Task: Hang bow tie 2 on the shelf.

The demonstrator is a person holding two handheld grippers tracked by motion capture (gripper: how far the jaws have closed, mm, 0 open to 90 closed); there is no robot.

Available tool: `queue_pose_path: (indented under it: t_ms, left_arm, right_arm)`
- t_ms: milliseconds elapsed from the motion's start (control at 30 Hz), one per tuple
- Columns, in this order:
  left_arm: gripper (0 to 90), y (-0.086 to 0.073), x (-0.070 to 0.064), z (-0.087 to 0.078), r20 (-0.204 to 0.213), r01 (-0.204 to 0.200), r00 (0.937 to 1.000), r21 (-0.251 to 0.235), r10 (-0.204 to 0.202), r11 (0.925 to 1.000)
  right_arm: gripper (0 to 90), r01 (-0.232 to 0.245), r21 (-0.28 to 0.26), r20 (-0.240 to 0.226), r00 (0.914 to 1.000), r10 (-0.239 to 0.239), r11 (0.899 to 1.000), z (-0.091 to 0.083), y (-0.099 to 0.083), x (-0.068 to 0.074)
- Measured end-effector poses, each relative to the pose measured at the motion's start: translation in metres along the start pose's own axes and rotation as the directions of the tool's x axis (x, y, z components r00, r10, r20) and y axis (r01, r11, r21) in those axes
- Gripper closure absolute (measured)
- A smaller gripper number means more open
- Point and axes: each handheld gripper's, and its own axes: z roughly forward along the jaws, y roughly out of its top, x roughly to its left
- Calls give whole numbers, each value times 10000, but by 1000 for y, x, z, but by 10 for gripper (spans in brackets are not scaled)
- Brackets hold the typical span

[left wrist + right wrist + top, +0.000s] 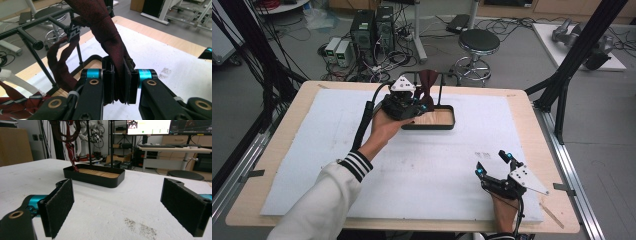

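Left gripper view: one dark maroon necktie (110,37) was seen clamped between the left gripper (119,85) jaws, draped from one black rack (37,30) above one tray (447,123). The right gripper (493,164) was held spread, grasping nothing. No writing could be read.

tie (110,37) top cut off, perhaps looped
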Motion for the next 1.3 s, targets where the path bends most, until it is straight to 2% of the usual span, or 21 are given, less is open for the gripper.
queue_pose_path:
  t_ms: [167,467,567,900,1300]
  left_arm:
    - [807,1,5,3,0,142,9999,-57,-142,9999]
    - [807,3,10,13,12,91,10000,177,-91,9998]
    - [807,4,13,16,-3,161,9999,120,-161,9998]
    - [808,3,25,18,-272,358,9990,54,-357,9993]
    - [808,7,38,16,-686,393,9969,-56,-396,9992]
  right_arm:
    - [108,-21,1,-8,10000,21,10000,0,0,0]
    - [108,-70,-7,-12,10000,70,10000,0,0,0]
    - [108,-97,-7,-18,10000,97,10000,0,0,0]
    - [108,-46,-34,-15,10000,46,10000,0,0,-1]
    - [108,-78,-21,-9,10000,78,10000,0,0,-1]
